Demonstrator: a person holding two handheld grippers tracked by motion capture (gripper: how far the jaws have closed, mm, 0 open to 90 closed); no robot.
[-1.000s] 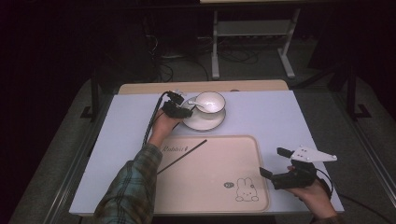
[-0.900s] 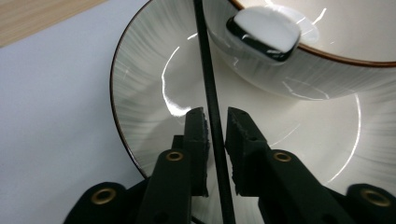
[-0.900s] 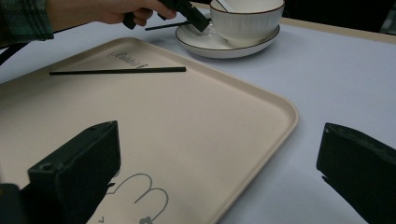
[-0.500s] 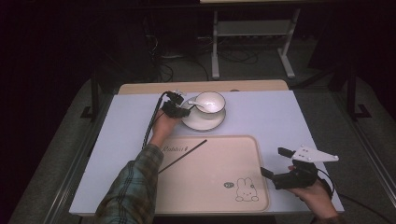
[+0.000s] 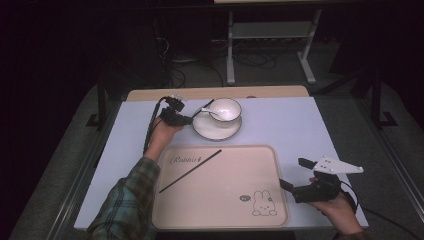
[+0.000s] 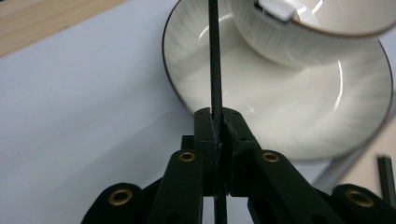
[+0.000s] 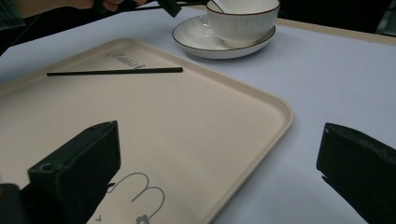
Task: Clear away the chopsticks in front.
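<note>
My left gripper [image 5: 176, 116] [image 6: 218, 116] is shut on a thin black chopstick [image 5: 202, 107] [image 6: 214, 56]. The stick's far end points over the saucer [image 5: 216, 131] [image 6: 280, 107] toward the white bowl [image 5: 226, 110] [image 6: 322, 32]. A white spoon [image 6: 276, 7] rests in the bowl. A second black chopstick [image 5: 190, 171] [image 7: 114, 71] lies slanted on the beige rabbit tray [image 5: 235, 170] [image 7: 196, 121]. My right gripper [image 5: 295, 174] [image 7: 219, 128] is open and holds nothing, low at the tray's right edge.
A pale blue mat [image 5: 290, 125] covers the table, with a strip of bare wood [image 5: 210, 93] at the back. A metal stand [image 5: 270, 35] and cables are on the dark floor beyond. The bowl [image 7: 243, 18] and saucer [image 7: 205, 44] stand just behind the tray.
The left gripper with its chopstick has shifted slightly left, away from the bowl. The right gripper has hardly moved.
</note>
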